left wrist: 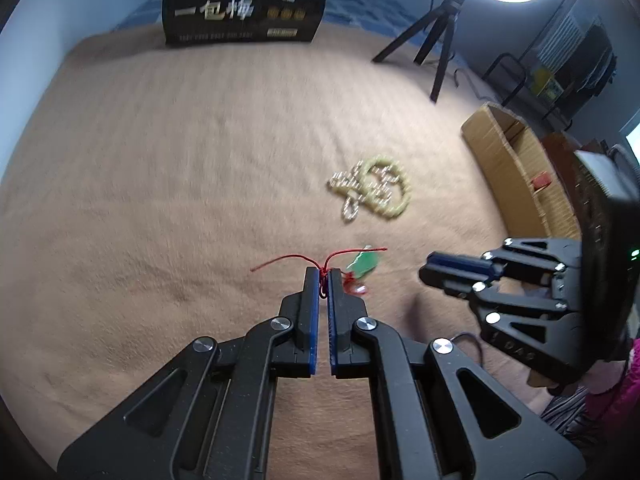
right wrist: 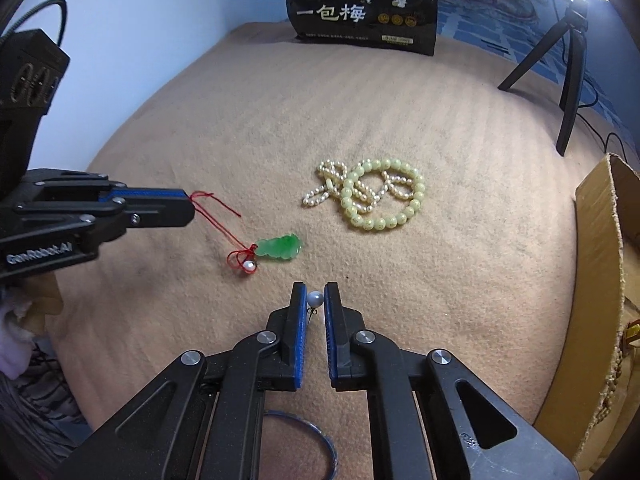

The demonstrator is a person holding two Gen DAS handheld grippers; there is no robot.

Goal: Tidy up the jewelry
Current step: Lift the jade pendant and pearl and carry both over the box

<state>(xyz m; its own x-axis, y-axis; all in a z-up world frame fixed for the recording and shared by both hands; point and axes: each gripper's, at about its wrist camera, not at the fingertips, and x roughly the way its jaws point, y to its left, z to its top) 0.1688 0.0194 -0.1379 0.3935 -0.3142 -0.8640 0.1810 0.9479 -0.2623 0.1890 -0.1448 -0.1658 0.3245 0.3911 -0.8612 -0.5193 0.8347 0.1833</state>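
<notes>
My left gripper is shut on the red cord of a green jade pendant. In the right wrist view the left gripper holds the cord while the pendant and a small silver bead rest on the tan cloth. My right gripper is shut on a pearl earring; it also shows in the left wrist view. A pale green bead bracelet lies tangled with a pearl strand further back.
A cardboard box stands at the right edge of the cloth. A black snack bag stands at the back. A black tripod stands back right. A thin bangle lies under my right gripper.
</notes>
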